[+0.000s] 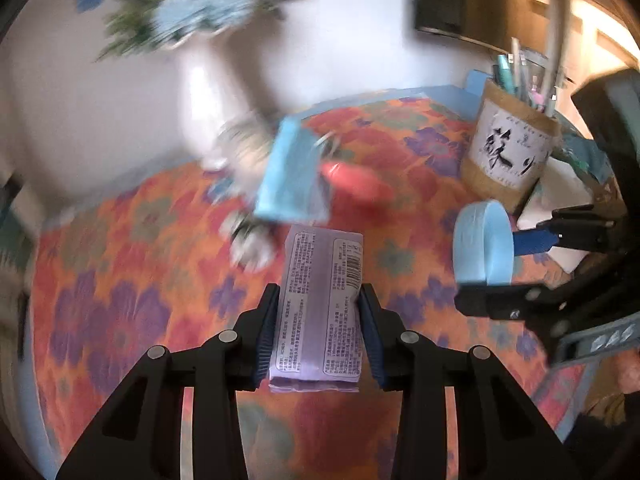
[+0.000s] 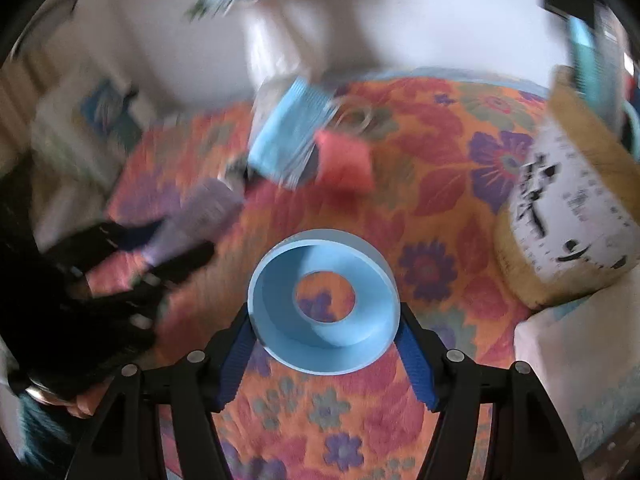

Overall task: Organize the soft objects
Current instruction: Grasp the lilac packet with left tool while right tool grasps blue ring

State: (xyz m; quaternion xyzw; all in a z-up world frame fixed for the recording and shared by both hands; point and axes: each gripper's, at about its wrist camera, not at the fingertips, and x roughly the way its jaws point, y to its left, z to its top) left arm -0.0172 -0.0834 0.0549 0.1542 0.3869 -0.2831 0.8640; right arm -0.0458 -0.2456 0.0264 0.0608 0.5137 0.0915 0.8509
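Up close, the left hand-held gripper (image 1: 319, 300) was clamped on a purple tissue pack (image 1: 320, 304), its blue pads pressing both long sides while the pack pointed away toward twelve o'clock above the floral cloth (image 1: 120, 280) covering the counter. At three o'clock in the left wrist view, the right hand-held gripper (image 1: 520, 272) held a light blue ring (image 1: 482, 248) by its rim. From the right wrist view the same blue ring (image 2: 324, 304) sat squeezed between the two blue pads of the right hand-held gripper (image 2: 324, 340), its open centre showing the cloth beneath, and the left hand-held gripper (image 2: 176, 248) with the purple pack (image 2: 208, 208) appeared blurred at nine o'clock. Farther off, toward twelve o'clock, a light blue folded cloth (image 1: 292, 176) lay just beside a red soft pad (image 1: 356, 180). At two o'clock stood a brown pen holder (image 1: 508, 152) with a white label, pens rising from it. Beyond, at eleven o'clock, a white vase (image 1: 204, 96) with blue flowers stood blurred against the wall.
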